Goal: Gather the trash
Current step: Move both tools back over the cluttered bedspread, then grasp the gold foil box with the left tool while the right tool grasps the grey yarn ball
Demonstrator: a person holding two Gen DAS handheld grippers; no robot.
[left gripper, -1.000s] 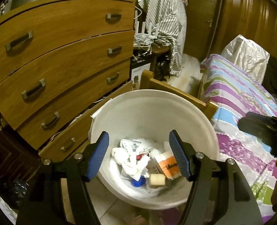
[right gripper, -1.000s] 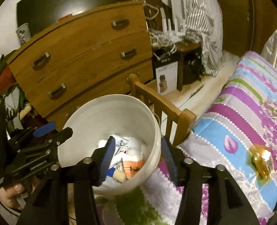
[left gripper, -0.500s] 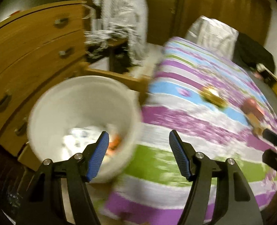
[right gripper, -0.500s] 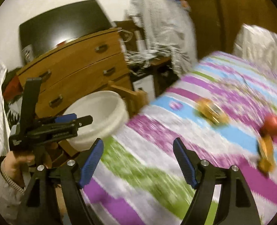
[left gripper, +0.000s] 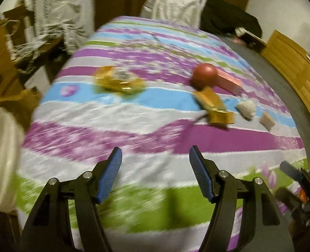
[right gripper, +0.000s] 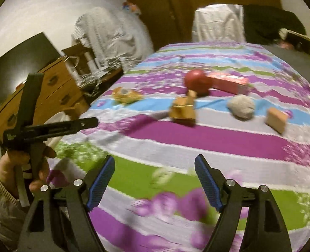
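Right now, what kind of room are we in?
Most likely a bedroom. A bed with a striped bedspread fills the view, a wooden chest of drawers stands beside it, and a pillow sits at the far end.

Light: dim, warm yellow indoor cast in both views.
Glare: the white wall [right gripper: 50,14] glows brightest, at ten o'clock in the right view.
Blur: motion smear streaks the striped bedspread [left gripper: 155,126], heaviest toward six o'clock.
Sharpness: the blue pads [right gripper: 101,182] stay crisp.
Edges: fisheye bending, black corners.
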